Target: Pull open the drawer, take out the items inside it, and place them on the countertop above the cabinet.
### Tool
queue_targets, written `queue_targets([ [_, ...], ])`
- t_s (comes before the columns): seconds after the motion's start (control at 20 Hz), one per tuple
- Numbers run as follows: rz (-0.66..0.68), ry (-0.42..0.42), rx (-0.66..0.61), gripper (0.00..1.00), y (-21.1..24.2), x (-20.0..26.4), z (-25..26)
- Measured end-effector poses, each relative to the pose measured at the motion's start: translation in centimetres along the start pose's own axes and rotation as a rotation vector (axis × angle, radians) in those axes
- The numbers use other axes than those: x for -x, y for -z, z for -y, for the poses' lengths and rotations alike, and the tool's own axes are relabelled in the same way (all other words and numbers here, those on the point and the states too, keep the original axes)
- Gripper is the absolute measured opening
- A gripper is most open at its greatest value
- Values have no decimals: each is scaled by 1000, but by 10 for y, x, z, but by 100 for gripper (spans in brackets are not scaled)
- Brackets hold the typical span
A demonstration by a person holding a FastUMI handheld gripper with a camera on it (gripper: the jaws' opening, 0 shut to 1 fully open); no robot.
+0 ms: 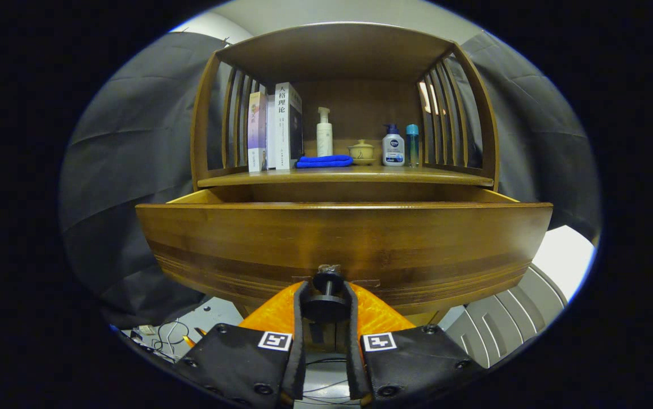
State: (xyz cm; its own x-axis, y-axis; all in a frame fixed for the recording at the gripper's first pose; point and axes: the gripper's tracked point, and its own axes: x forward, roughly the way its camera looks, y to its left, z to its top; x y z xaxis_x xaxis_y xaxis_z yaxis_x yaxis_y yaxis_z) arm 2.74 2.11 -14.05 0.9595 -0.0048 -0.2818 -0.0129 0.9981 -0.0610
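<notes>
Fingers pinch the knob at the middle of the drawer front, your gripper closed on it from both sides. The drawer stands pulled out below the countertop; its contents are hidden behind the front panel. Pull off-axis and the small round knob may slip free, or the drawer bind.

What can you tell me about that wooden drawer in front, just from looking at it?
The drawer is brown varnished wood with darker grain bands across its wide front panel. It stands pulled partly out from under the cabinet's countertop, so its side walls show; its inside is hidden. A small dark round knob sits low at the front's middle. The tongs reach it from below, their fingers closed on either side of the knob's disc.
</notes>
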Motion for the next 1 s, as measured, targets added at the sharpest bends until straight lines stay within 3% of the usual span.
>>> queue_targets([
  [0.55,6,-5,14,31,6,23,-5],
  [0.7,55,-15,31,42,-7,30,-6],
  [0.85,170,-23,103,61,-41,42,-8],
  [1.0,196,-50,83,80,-58,49,-10],
])
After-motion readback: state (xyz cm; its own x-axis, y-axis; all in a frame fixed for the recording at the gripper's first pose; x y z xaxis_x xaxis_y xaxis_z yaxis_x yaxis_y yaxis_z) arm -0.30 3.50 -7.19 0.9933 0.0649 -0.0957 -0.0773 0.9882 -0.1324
